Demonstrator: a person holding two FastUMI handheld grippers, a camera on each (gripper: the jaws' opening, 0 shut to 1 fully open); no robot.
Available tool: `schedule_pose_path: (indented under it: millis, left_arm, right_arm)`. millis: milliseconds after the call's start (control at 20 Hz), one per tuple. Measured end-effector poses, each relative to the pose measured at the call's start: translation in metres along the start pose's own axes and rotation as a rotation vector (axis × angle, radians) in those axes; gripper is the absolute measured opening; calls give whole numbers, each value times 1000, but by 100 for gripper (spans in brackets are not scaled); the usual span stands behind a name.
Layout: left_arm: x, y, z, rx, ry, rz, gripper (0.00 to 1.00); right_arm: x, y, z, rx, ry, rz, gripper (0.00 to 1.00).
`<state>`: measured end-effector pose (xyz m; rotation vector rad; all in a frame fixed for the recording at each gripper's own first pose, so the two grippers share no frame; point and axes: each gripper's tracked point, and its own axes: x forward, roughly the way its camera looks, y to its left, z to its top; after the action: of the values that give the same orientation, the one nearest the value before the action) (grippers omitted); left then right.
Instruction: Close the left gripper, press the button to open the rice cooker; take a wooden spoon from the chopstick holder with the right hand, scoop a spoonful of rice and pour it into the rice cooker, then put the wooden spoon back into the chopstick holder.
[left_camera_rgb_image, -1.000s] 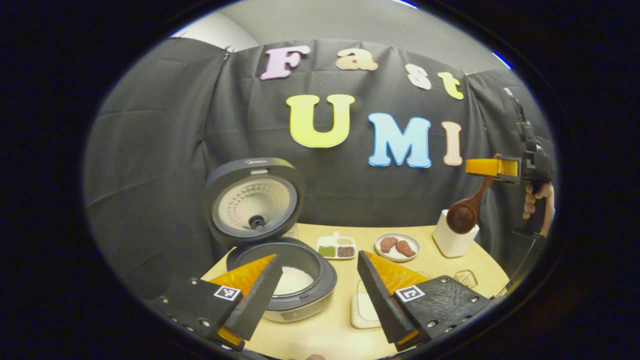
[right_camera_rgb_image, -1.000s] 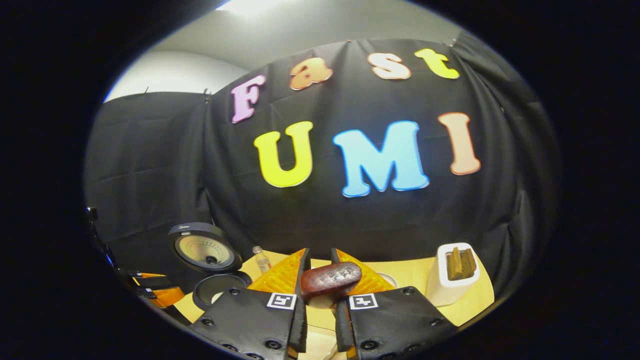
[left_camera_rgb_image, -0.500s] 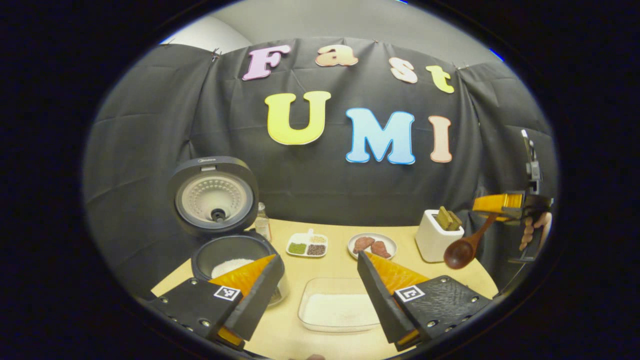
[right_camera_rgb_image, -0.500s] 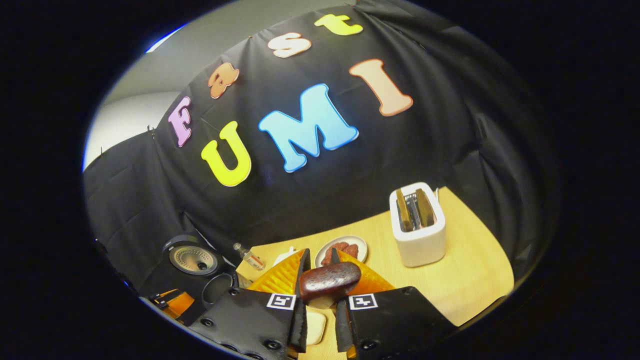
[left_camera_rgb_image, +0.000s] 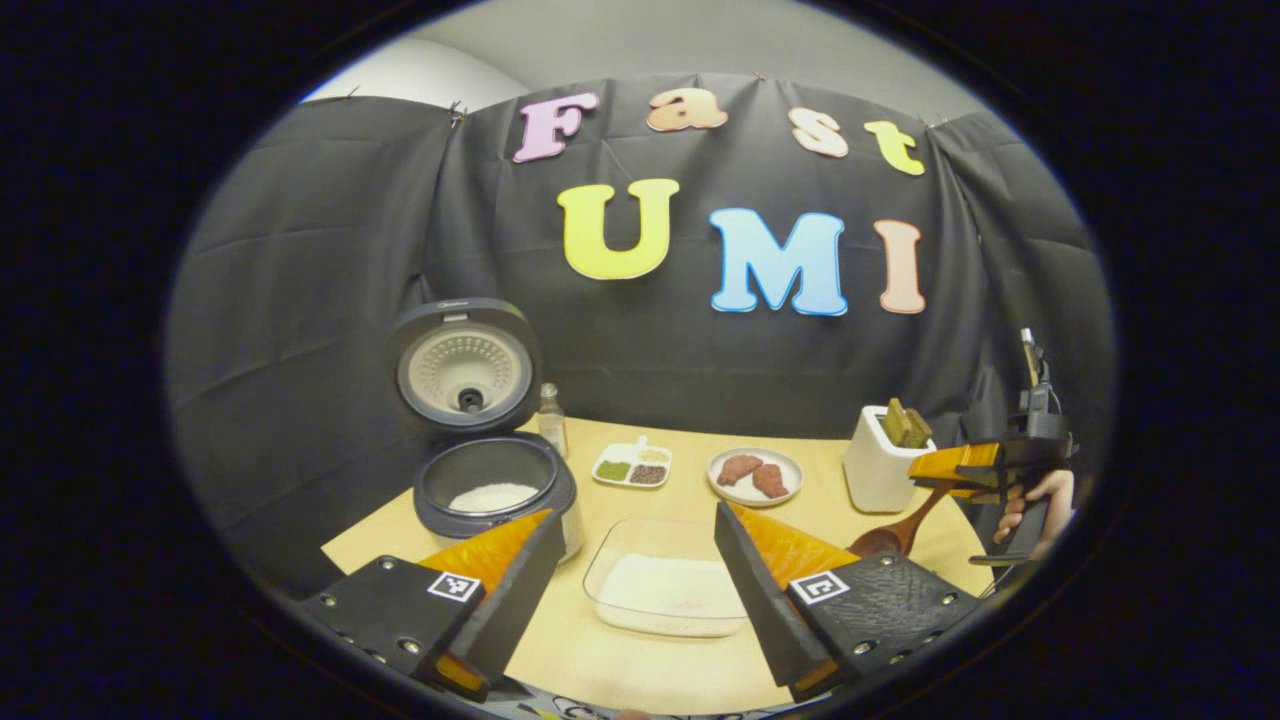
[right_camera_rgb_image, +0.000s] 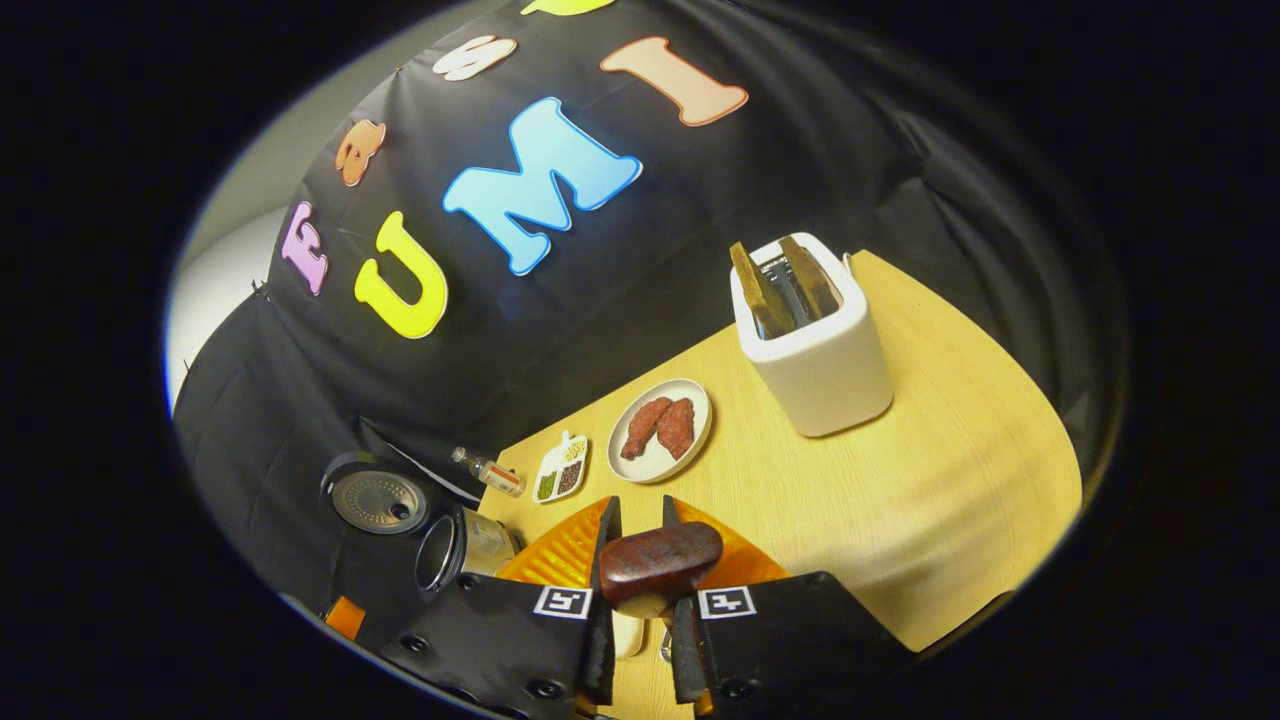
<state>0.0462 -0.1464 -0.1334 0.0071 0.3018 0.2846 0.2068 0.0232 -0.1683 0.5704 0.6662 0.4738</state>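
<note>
In the left gripper view, the left gripper hangs over the table's near edge with its fingers wide apart and nothing between them. Just beyond them a clear tray of rice lies near the middle of the table. Toward the right edge the right gripper, held by a hand, clamps the handle of the spoon, whose bowl hangs low by the tray's right side. In the right gripper view, both fingers press the spoon's handle end. Farther back, the cooker stands at the left edge with its lid up and rice in the pot. A bottle, a small divided dish and a plate sit along the far edge. The white holder stands at the far right corner.
</note>
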Motion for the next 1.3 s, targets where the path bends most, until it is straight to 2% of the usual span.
schedule_pose_path:
  millis: [100,150,250,350,700,750,850,950,1000,1050,1200,1250,1300]
  left_arm:
    - [-7,8,-5,-13,13,30,93]
    - [-9,12,-6,-20,17,43,99]
    - [-12,18,-7,-33,20,64,94]
    - [-13,22,-7,-37,22,76,96]
    - [3,28,-4,-45,28,53,94]
    - [6,30,-1,-43,29,44,94]
    - [12,38,6,-39,22,28,94]
    - [21,49,16,-48,14,5,94]
    - [25,58,23,-50,7,-4,96]
    - [30,67,30,-50,0,-10,96]
    - [43,106,57,-61,-31,-14,96]
    - [48,123,66,-65,-39,-10,96]
    - [53,140,77,-68,-48,-4,96]
  right_arm:
    - [7,-6,-8,12,20,-12,26]
    - [7,-9,-12,18,30,-18,26]
    - [12,-11,-10,25,19,-30,27]
    - [15,-13,-13,33,31,-41,28]
    - [18,-17,-38,54,76,-91,31]
    - [12,-15,-37,67,70,-89,35]
    - [10,-10,-29,69,16,-101,67]
    - [0,-18,-18,28,-57,-164,97]
    - [-9,-19,-17,9,-74,-190,90]
    - [-15,-21,-20,-9,-83,-217,97]
    - [-32,-24,-23,-55,-120,-300,97]
    - [-38,-24,-23,-85,-143,-332,90]
    - [-43,-21,-22,-121,-164,-363,98]
